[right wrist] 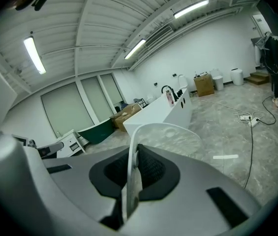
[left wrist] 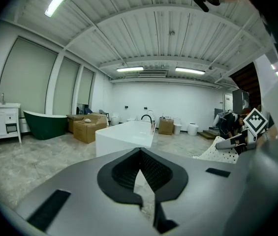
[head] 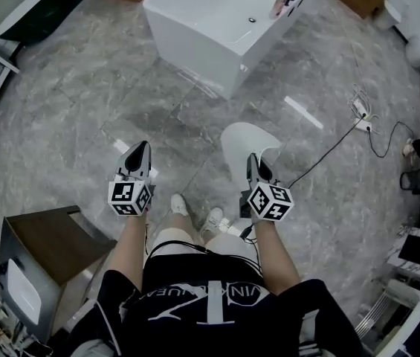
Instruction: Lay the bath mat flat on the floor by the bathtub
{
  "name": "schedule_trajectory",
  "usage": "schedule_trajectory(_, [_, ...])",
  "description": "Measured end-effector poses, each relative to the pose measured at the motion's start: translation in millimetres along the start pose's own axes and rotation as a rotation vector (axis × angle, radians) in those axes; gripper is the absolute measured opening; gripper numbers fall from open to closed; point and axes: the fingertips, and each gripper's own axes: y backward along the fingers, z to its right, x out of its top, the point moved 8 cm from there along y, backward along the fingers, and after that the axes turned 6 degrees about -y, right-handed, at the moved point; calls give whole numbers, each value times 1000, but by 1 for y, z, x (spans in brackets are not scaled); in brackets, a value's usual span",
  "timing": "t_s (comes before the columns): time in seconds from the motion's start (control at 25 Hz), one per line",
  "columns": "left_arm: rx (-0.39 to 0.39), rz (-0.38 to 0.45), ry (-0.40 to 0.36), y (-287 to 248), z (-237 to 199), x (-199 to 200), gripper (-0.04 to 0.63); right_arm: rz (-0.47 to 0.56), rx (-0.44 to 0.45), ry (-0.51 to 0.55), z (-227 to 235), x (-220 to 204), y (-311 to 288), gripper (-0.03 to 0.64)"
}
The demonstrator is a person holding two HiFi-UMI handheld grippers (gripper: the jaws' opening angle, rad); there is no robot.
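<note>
Right gripper [right wrist: 135,150]: fingers clenched on the edge of the white mat [right wrist: 170,135]. The pinched edge stands upright between them and the rest curls forward, held over the floor [head: 83,117]. Left gripper [left wrist: 139,152]: fingers closed together on nothing, level with the right one and well apart from the mat. The tub [head: 213,21] stands ahead across open grey marble. A cable [head: 328,153] trails along the floor to the right.
</note>
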Motion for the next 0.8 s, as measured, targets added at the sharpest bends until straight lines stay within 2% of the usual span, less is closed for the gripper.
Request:
schedule_trajectory(0.24, [-101,-10,-9,-70,-34,-12,15,15,-47,-32,-13,0,-55,28])
schedule_trajectory(0.48, [-204,-45,-34,-157,-67,-5,15,11,-104,-105,-28,-1,-105,28])
schedule_trajectory(0.64, [-258,-47,-67,-197,-93,-7,15,-14,-107,-118,-47,-11,-157,28])
schedule_trajectory(0.8, [-263,-61,-64,-227,-124,-18,15,-41,-74,-141,-75,-21,-220,28])
